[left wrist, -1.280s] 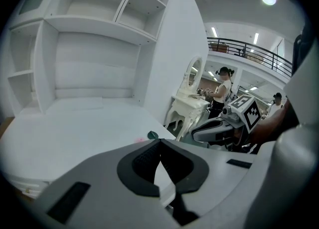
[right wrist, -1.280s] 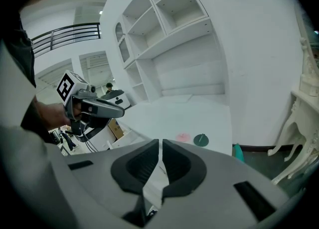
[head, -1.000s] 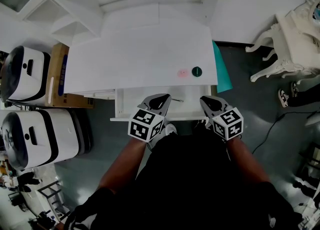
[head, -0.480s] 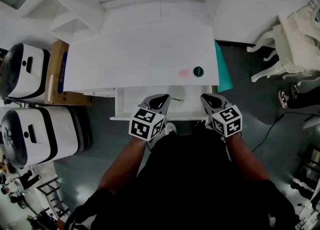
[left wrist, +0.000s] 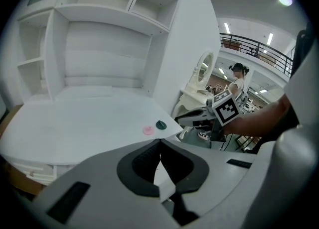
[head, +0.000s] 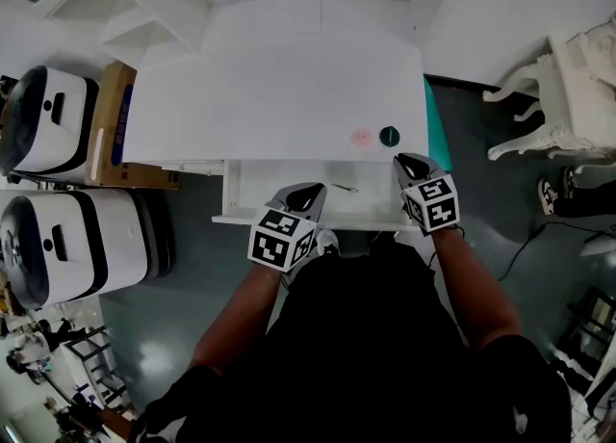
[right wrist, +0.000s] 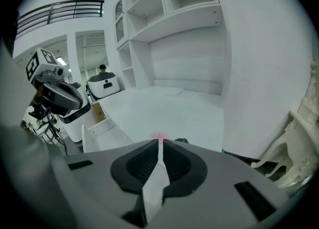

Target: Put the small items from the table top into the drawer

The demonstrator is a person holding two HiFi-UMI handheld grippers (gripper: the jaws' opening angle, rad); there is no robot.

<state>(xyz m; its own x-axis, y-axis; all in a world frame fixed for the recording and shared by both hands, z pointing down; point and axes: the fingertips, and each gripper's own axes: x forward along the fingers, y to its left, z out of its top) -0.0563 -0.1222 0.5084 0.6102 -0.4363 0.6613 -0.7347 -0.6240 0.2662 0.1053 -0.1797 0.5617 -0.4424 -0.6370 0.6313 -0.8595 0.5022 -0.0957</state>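
Note:
A small pink disc (head: pixel 362 138) and a dark green round cap (head: pixel 389 136) lie side by side near the front right corner of the white table top (head: pixel 269 94). Below the table edge a white drawer (head: pixel 260 195) stands pulled out, with a thin dark pin (head: pixel 344 188) lying inside. My right gripper (head: pixel 405 161) is shut and empty, its tips just short of the green cap (right wrist: pixel 182 140). My left gripper (head: pixel 313 189) hangs over the drawer's front, shut with nothing in it. The left gripper view shows the pink disc (left wrist: pixel 148 130) and green cap (left wrist: pixel 161 124) ahead.
White shelving (head: pixel 115 8) rises at the table's back left. A cardboard box (head: pixel 111 133) and two white machines (head: pixel 43 133) stand left of the table. A teal panel (head: pixel 433 143) leans at the table's right side. An ornate white chair (head: pixel 568 94) stands further right.
My right gripper has moved forward and slightly up towards the green cap. The left gripper has stayed over the drawer.

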